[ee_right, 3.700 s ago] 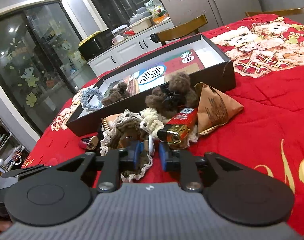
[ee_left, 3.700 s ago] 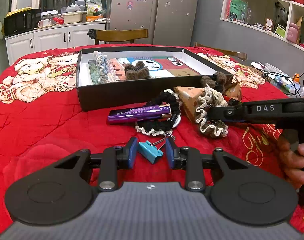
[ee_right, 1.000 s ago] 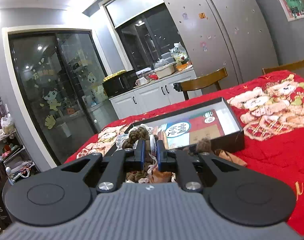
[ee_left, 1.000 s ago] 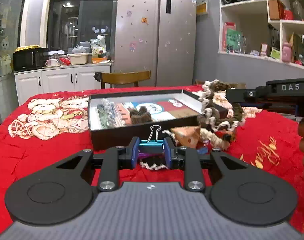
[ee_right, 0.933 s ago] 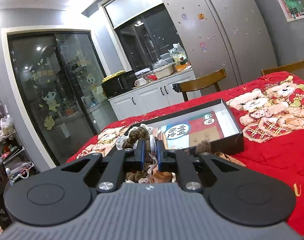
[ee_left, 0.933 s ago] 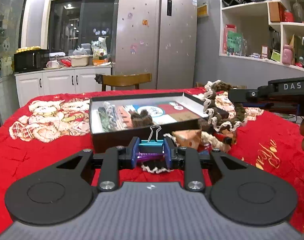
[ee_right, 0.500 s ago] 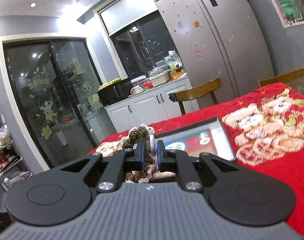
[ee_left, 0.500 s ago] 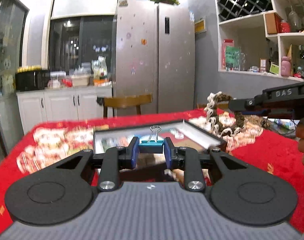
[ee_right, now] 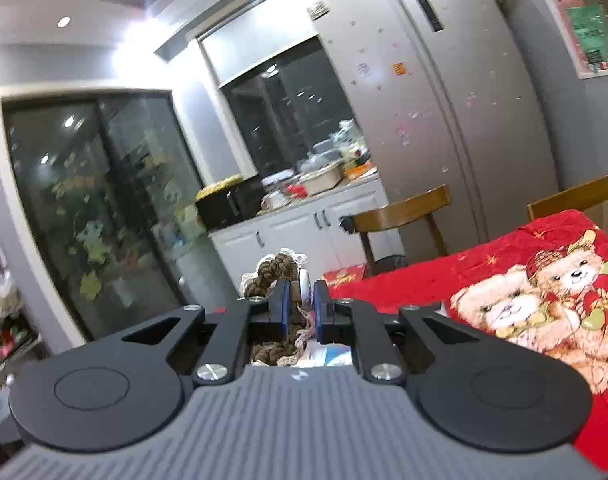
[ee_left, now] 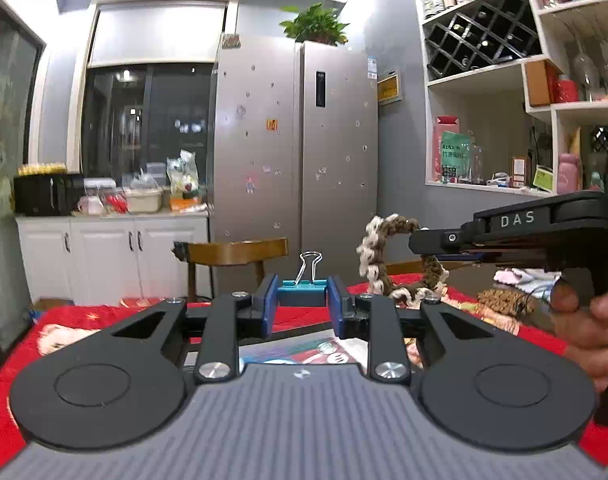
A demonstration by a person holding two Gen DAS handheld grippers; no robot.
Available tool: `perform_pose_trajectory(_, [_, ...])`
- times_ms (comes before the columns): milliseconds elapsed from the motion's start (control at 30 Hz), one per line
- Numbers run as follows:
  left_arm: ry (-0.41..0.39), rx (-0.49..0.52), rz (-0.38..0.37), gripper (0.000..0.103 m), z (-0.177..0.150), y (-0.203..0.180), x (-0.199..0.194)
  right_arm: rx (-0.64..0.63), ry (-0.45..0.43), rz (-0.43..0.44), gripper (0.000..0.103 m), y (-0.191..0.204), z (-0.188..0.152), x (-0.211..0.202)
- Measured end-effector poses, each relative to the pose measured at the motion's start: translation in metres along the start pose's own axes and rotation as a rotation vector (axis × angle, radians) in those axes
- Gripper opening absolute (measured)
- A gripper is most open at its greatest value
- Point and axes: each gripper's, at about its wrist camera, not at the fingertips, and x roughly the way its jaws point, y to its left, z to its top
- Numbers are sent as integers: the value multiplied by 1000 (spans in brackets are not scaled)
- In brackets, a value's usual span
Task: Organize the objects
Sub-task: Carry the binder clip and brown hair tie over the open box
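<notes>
Left gripper squeezes the blue clip, right gripper squeezes the brown hair tie. Both held up high over the box w/ the picture inside, prob so they drop in

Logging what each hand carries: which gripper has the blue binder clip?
The left gripper: its jaws clamp the blue binder clip, wire handle up. The right gripper holds a brown-and-cream crocheted scrunchie instead.
</notes>
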Motion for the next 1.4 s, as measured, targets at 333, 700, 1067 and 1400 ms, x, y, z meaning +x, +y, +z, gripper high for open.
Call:
perform_pose_trajectory(333, [120,-88,-35,31,15,-14,108,93,43,-77,14,-45,9,50])
perform_pose_trajectory(700, [306,-79,-46,31,-51,3,182,128,174,-157,14,-94,-35,97])
perform_pose_trajectory(1067, [464,-14,-26,31,-93,5,209,185,329,-200,14,-121,-72,123])
perform_pose_trajectory(1400, [486,-9,-2,31,-102,0,211,216,362,-167,14,-119,-72,124])
